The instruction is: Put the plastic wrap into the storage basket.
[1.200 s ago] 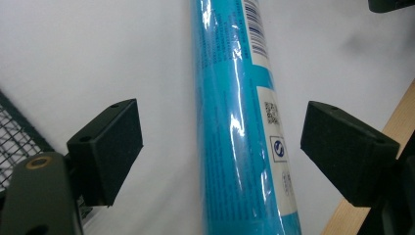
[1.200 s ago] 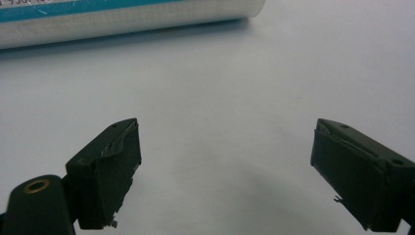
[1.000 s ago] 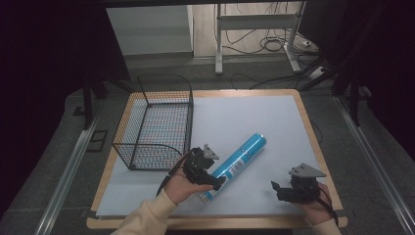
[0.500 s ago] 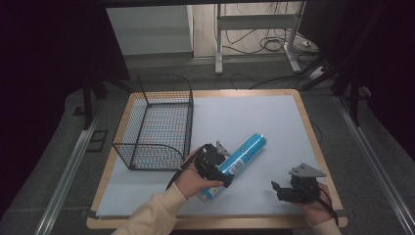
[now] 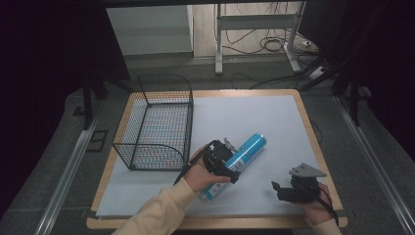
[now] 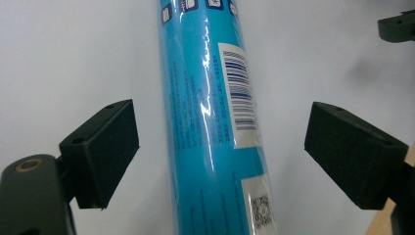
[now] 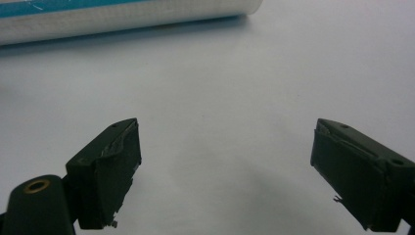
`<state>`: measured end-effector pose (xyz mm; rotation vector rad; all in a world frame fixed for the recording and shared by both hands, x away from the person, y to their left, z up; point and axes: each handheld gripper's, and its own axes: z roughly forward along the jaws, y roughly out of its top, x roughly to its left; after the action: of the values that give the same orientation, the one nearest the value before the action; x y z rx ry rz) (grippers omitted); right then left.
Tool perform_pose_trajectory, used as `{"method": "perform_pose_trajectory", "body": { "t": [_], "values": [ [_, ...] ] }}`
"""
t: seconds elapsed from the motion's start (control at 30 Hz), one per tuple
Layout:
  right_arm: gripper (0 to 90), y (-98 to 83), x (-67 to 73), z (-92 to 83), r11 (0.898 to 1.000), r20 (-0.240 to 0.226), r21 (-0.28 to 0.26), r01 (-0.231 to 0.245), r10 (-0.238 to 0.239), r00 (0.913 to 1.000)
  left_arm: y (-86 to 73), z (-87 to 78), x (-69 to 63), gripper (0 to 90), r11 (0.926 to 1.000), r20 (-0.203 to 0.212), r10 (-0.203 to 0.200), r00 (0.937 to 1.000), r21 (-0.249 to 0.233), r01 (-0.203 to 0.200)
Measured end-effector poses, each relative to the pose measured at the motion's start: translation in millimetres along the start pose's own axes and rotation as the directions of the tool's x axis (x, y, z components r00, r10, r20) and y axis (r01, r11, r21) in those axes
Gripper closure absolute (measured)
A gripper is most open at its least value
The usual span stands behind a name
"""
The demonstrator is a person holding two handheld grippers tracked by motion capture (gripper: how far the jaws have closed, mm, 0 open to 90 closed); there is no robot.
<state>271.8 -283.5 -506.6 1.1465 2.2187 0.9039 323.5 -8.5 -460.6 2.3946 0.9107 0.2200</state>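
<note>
A blue tube (image 5: 249, 147) with a white printed label lies slantwise on the white sheet (image 5: 254, 112). My left gripper (image 5: 233, 164) hovers over the tube's lower half, jaws on either side of it. In the left gripper view the tube (image 6: 210, 98) runs up between the pads (image 6: 105, 147), with a gap on both sides. These jaws have just been opening and stand open. My right gripper (image 5: 278, 192) rests at the sheet's near right, open, nothing between its fingers (image 7: 110, 166). The tube's (image 7: 122, 19) white end crosses the top of the right gripper view.
A black wire basket (image 5: 151, 145) stands at the left of the table, close beside the left hand. The wooden table edge (image 5: 313, 132) frames the sheet. A bit of the right gripper (image 6: 396, 24) shows at the top right of the left gripper view.
The left hand has slid rightwards over the tube and its jaws have spread wider. The tube and the right hand have stayed put.
</note>
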Motion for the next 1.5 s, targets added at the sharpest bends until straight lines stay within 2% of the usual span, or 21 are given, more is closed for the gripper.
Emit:
{"method": "perform_pose_trajectory", "body": {
  "t": [0.13,0.33,0.63,0.9,1.1,1.23,1.43,1.5],
  "values": [
    [11.8,0.1,-0.5,-0.7,1.000,0.000,0.000,-0.002,0.002,1.0000,3.7,4.6,1.2,11.4,0.9999,-0.001,-0.012,0.9999,0.007,0.012],
    [11.9,-0.1,-1.1,-0.4,1.000,-0.001,0.001,-0.009,0.009,1.0000,9.4,11.8,2.8,10.5,0.9993,0.000,-0.009,1.0000,0.036,0.009],
    [12.0,0.1,-0.8,-0.5,1.000,-0.001,-0.002,-0.007,0.007,1.0000,16.0,21.4,3.2,10.2,0.9984,0.002,-0.016,0.9999,0.054,0.016],
    [12.0,0.2,-0.6,-0.6,1.000,-0.002,-0.002,-0.005,0.005,1.0000,24.2,33.4,3.4,11.6,0.9949,-0.009,-0.012,0.9999,0.100,0.013],
    [12.0,0.1,-1.9,-1.2,1.000,0.000,-0.007,-0.006,0.006,1.0000,29.6,45.3,3.6,14.3,0.9906,-0.017,-0.038,0.9991,0.131,0.040],
    [12.0,0.1,-1.7,-1.1,1.000,0.000,-0.006,-0.006,0.006,1.0000,29.0,54.2,6.1,15.6,0.9852,-0.021,-0.066,0.9976,0.157,0.069],
    [12.1,0.3,-1.9,-0.6,1.000,0.006,0.000,-0.007,0.007,1.0000,24.8,63.2,6.6,23.0,0.9771,-0.017,-0.070,0.9974,0.200,0.072],
    [12.2,0.2,-2.4,-0.6,1.000,0.008,-0.002,-0.008,0.008,0.9999,23.9,65.9,7.8,26.7,0.9730,-0.008,-0.084,0.9965,0.215,0.083]
  ]
}}
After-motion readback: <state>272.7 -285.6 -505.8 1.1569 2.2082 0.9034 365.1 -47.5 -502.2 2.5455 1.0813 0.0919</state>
